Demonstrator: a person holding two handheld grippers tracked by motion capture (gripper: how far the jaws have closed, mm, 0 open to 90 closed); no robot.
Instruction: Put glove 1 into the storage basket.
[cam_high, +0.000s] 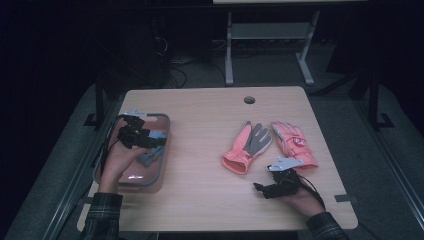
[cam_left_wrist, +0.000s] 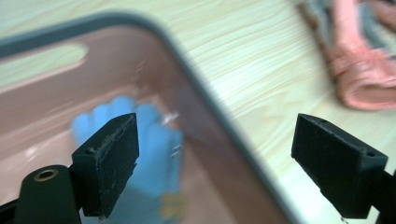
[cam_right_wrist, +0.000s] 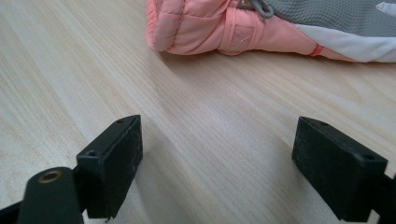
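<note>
My left gripper (cam_high: 159, 140) hangs over the pink bin (cam_high: 161, 172) at the table's (cam_high: 200, 200) left side, jaws spread wide with nothing between them. In the left gripper view a blue glove (cam_left_wrist: 156, 140) lies on the bin's floor beneath the jaws, clear of both pads. On the bare wood right of centre lie two pink gloves: the nearer pink-and-grey glove (cam_high: 248, 147) palm up, the second pink glove (cam_high: 295, 142) just beside it on the right. My right gripper (cam_high: 258, 187) rests low near the front edge, just short of those gloves. Its jaws stand apart and empty; its own view shows the pink cuff (cam_right_wrist: 196, 25) ahead, untouched.
</note>
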